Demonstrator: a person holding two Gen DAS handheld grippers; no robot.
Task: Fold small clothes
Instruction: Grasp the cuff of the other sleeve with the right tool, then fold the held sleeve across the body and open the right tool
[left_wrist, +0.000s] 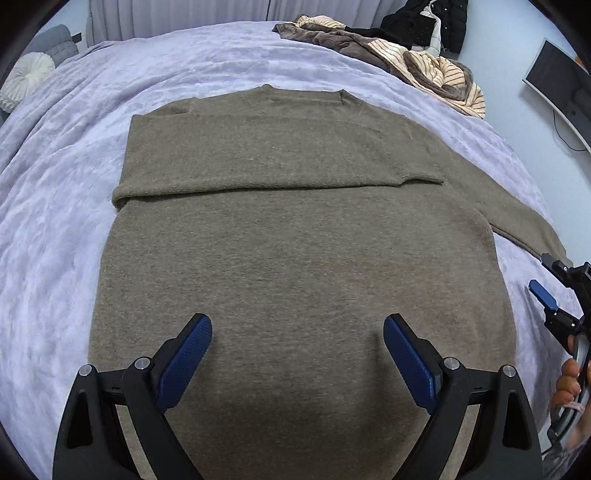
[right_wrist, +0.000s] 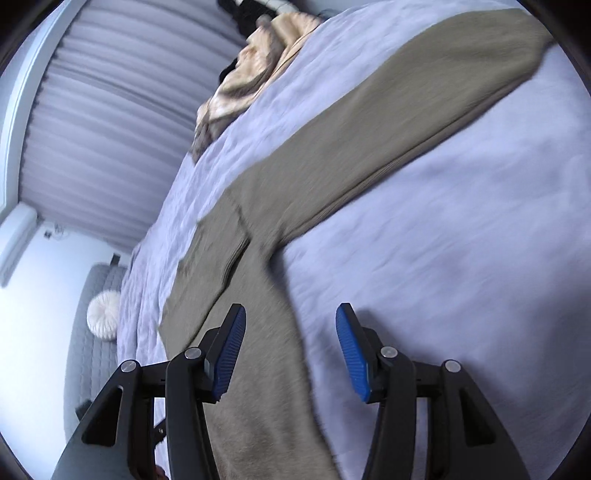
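Lavender bedspread (left_wrist: 55, 184) carries the brown sweater (left_wrist: 295, 258), flat ahead of the left gripper (left_wrist: 297, 350); one sleeve folded across, the other (right_wrist: 369, 140) trailing beyond the right gripper (right_wrist: 290, 350). Both grippers spread wide, empty. Pinch the trailing cuff, lay it square across the chest.

A lavender bedspread (left_wrist: 66, 155) is covering the bed, spreading out ahead of the left claw. Pale pleated curtains (right_wrist: 110, 122) are hanging beyond it (daylight glowing through). A round white cushion (left_wrist: 26, 79) is sitting far left, a dark monitor (left_wrist: 557, 79) leaning far right.
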